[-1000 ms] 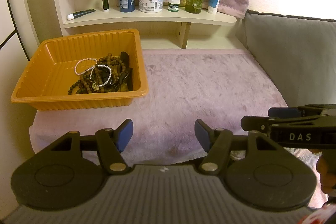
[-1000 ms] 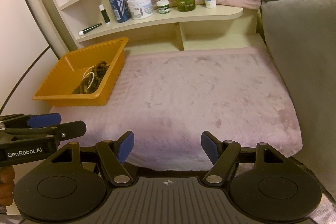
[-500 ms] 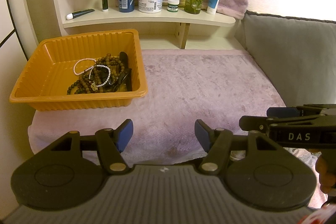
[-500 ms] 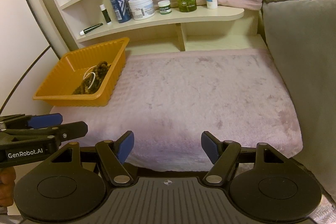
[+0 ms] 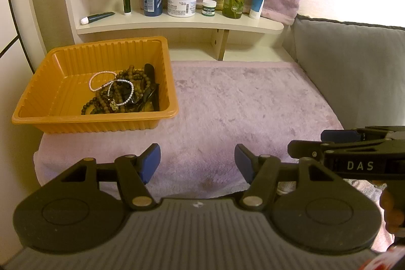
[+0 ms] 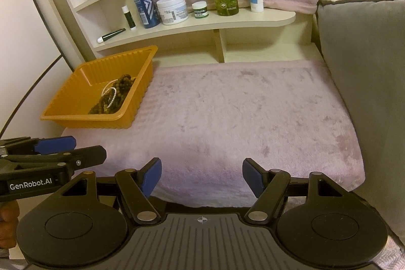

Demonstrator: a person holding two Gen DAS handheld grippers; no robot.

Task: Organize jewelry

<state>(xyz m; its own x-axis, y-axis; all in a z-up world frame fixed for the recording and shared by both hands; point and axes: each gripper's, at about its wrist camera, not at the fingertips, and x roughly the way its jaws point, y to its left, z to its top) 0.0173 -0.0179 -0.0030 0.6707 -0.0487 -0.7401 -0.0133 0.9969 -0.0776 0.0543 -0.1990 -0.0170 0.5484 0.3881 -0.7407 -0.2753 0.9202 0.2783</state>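
Two grippers hover side by side above the near edge of a mauve plush cloth (image 6: 240, 113) — the left gripper (image 5: 197, 163) and right gripper (image 6: 202, 177) both with blue pads spread apart, nothing between them. Farther back, at the cloth's left, an orange tray (image 5: 50, 92) holds a tangle of jewelry (image 5: 119, 92) — brown beads, pearl bracelets. Beyond, a shelf (image 5: 177, 23) carries bottles.

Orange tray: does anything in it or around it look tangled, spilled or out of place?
The jewelry in the ribbed orange plastic tray is heaped together: brown wooden bead strands, a pink bead bracelet and a white pearl bracelet overlap in one pile. Nothing has spilled onto the mauve plush mat.
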